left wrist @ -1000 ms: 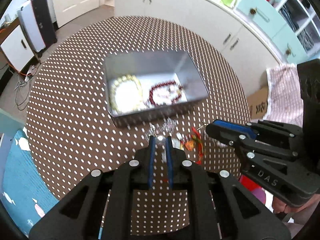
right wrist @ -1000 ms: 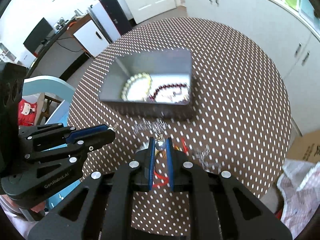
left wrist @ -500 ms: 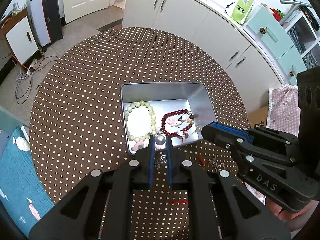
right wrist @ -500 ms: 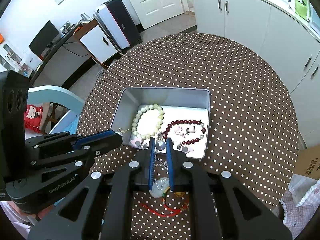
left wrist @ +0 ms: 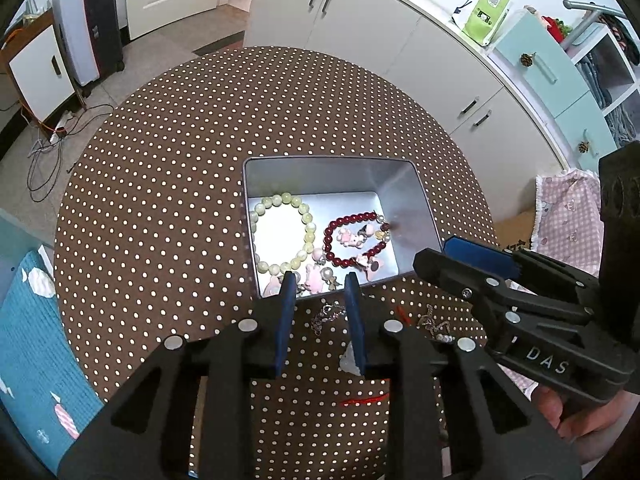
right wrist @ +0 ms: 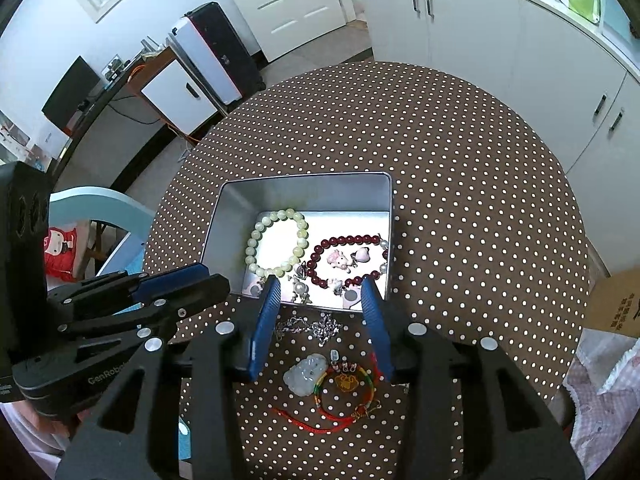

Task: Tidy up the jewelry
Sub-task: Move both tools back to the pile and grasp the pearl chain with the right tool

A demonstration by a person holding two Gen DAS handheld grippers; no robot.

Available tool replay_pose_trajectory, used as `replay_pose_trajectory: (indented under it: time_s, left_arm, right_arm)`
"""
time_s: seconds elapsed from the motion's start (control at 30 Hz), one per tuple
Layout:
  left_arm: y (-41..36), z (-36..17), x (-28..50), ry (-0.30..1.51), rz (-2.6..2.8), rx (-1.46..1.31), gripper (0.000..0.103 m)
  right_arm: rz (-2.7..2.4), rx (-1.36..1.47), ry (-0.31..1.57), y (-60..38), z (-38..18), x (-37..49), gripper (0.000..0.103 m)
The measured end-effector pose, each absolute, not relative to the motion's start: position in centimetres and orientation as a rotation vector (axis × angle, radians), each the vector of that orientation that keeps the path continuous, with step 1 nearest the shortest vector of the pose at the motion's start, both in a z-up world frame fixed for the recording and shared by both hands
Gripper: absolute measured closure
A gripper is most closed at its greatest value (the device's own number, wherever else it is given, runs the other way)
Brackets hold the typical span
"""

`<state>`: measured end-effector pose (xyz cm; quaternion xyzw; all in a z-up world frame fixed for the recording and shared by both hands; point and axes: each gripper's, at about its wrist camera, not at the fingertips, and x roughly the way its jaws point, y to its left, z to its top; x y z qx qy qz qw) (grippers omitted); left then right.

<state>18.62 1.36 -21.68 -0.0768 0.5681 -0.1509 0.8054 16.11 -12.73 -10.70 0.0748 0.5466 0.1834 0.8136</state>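
A round desk under a brown cloth with white dots carries everything. On it stands an open metal tin, and inside the tin lie a pale green bead bracelet on the left and a dark red bead bracelet with pink charms on the right, the two just beside each other. Small pearl and pink charms lie along the tin's near wall.

The left gripper hangs over the tin's near edge, its jaws having just opened to a narrow gap with nothing between the blue pads. The right gripper hangs beside it over the same edge, its jaws having just opened to a wider gap, likewise holding nothing.

On the cloth in front of the tin, outside it, lie a thin silver chain, a white carved pendant, and a red and green woven cord bracelet with a gold charm, close together.
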Motion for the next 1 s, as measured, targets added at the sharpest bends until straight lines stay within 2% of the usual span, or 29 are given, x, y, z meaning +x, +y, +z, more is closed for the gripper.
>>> replay_pose_trajectory:
  time_s: [0.23, 0.27, 0.3, 0.33, 0.57, 1.0]
  left_arm:
    - [0.5, -21.4, 17.5, 1.217, -0.352, -0.143, 0.078]
    - [0.2, -21.6, 17.3, 1.225, -0.361, -0.132, 0.073]
    - [0.0, -21.7, 17.2, 1.23, -0.366, -0.121, 0.061]
    - [-0.4, -21.8, 16.9, 1.235, -0.371, -0.102, 0.058]
    - [-3.4, -24.8, 15.7, 1.345, -0.366, 0.07, 0.058]
    - [-6.8, -28.6, 15.2, 1.474, -0.426, 0.166, 0.059]
  right_arm:
    - [0.357, 0.18, 1.172, -13.7, -10.9, 15.1, 0.063]
    - [0.347, 0.186, 1.177, -14.1, -11.1, 14.8, 0.063]
    - [0.339, 0.19, 1.182, -14.3, -11.3, 14.7, 0.062]
    - [0.323, 0.196, 1.19, -14.7, -11.5, 14.4, 0.061]
    - [0.243, 0.238, 1.235, -17.6, -13.1, 12.3, 0.057]
    - [0.164, 0.279, 1.349, -20.6, -16.7, 8.6, 0.056]
